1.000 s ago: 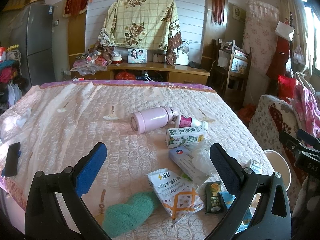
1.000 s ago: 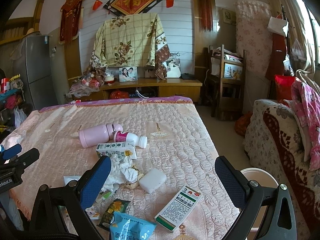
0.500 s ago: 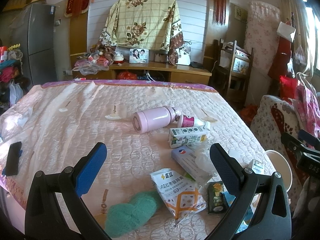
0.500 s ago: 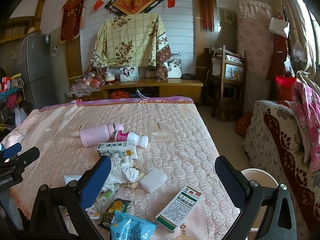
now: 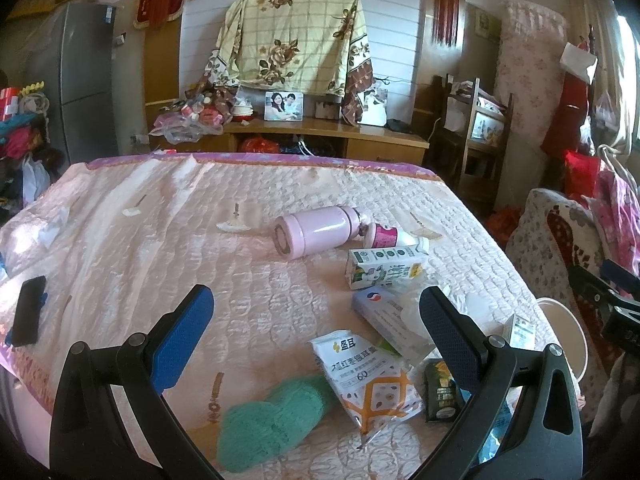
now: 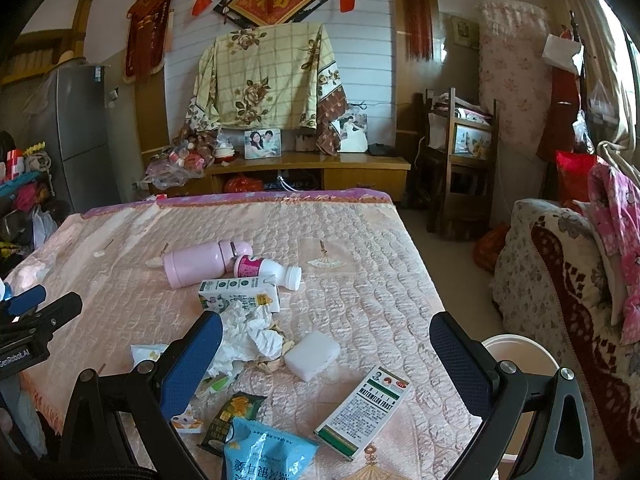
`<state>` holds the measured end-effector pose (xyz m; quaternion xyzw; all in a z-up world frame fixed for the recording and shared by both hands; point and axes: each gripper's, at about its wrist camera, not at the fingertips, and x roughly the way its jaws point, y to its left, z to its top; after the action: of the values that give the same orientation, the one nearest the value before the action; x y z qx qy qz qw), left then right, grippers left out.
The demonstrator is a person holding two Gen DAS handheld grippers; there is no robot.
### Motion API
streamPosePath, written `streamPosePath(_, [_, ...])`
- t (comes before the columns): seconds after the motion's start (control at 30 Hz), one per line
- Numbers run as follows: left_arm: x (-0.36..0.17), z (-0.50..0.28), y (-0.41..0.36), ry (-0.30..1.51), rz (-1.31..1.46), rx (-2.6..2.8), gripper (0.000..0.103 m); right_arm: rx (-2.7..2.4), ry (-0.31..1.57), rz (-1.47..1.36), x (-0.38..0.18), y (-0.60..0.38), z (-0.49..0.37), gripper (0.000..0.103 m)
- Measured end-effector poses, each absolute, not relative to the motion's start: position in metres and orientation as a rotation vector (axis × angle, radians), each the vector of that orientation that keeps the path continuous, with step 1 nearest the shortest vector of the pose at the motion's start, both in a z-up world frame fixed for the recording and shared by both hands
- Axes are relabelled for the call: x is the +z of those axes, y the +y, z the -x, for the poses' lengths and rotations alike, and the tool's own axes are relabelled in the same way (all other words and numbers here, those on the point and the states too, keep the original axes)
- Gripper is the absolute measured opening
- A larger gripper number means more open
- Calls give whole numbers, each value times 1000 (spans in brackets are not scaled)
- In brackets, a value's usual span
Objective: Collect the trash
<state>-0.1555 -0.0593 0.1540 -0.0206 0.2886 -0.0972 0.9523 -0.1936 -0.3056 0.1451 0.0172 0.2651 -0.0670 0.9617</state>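
Note:
Trash lies scattered on the pink quilted bed [image 5: 160, 240]. My left gripper [image 5: 316, 332] hangs open above a white-and-orange snack packet [image 5: 368, 376], a blue-and-white box [image 5: 380, 308] and a dark green packet [image 5: 440, 396]. A milk carton [image 5: 384, 272] and a pink-labelled white bottle [image 5: 392, 236] lie further off. My right gripper [image 6: 326, 360] is open over a small white box [image 6: 312, 354], beside crumpled tissue [image 6: 248, 336]. A green-and-white medicine box [image 6: 364, 412] and a blue packet [image 6: 264, 452] lie nearer. Neither gripper holds anything.
A white bin [image 6: 520, 356] stands on the floor off the bed's right edge. On the bed lie a pink thermos [image 5: 316, 230], a green knitted heart [image 5: 272, 416] and a black phone [image 5: 28, 312]. A patterned sofa [image 6: 560, 280] flanks the right side.
Both views have drifted only slightly. The items on the bed lie where they were, and both grippers stay open.

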Motion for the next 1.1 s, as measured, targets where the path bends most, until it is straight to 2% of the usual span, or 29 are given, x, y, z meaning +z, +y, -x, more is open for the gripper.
streamPosePath(0.27, [151, 155, -50, 588, 35, -190, 102, -132, 546, -35, 143, -305, 192, 103])
streamPosePath(0.73, [125, 148, -28, 704, 26, -209, 102, -95, 610, -30, 128, -309, 189, 103])
streamPosePath(1.1, [119, 134, -61, 780, 56, -323, 102, -110, 677, 5, 112, -329, 182, 103])
